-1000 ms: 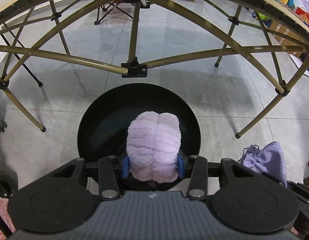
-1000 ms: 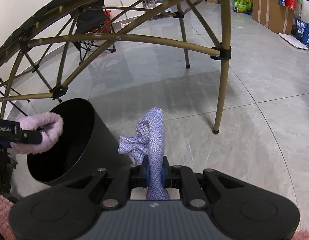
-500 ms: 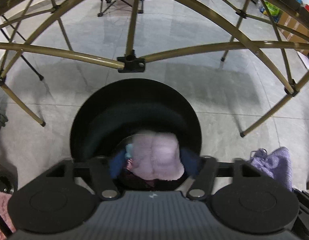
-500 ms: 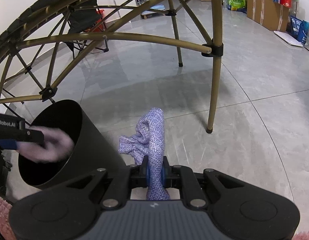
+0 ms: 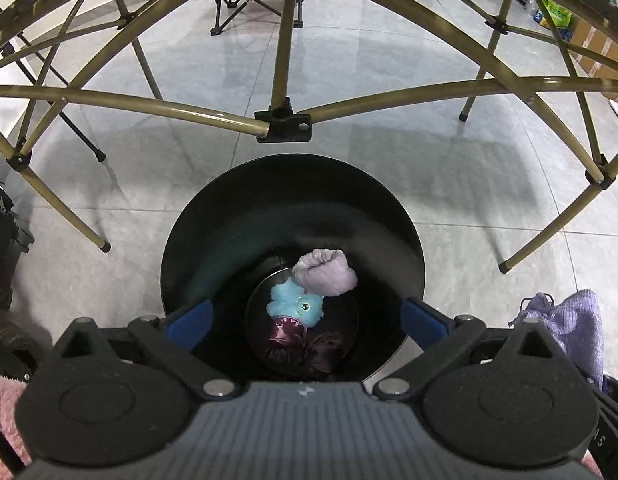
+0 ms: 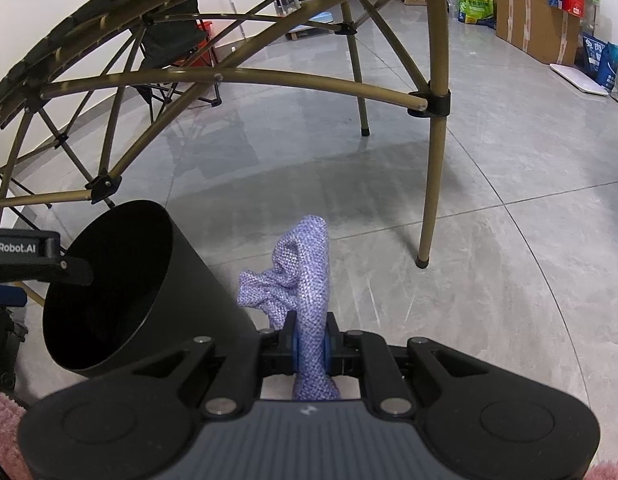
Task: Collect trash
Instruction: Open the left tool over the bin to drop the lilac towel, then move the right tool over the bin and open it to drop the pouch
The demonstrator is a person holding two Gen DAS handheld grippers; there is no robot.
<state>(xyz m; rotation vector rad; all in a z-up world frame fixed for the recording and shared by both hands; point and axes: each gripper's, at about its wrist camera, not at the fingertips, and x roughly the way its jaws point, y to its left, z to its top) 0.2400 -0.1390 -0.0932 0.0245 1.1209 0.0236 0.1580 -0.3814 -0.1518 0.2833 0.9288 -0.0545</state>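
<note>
One black bin [image 5: 293, 184] stands on the grey tiled floor [image 5: 449, 200], low centre in the left wrist view and lower left in the right wrist view; at its bottom lie three soft things: a lilac fluffy cloth [image 5: 325, 274], a light blue plush toy [image 5: 295, 304] below it, and a dark purple shiny piece [image 5: 305, 344] lowest; the left tongs [image 5: 305, 320] hang over the mouth, their jaws having just swung wide apart with nothing between them; the right tongs [image 6: 311, 350] are clamped on one purple knitted cloth [image 6: 305, 276], just right of the bin; one gold-coloured folding frame [image 6: 435, 140] arches overhead.
</note>
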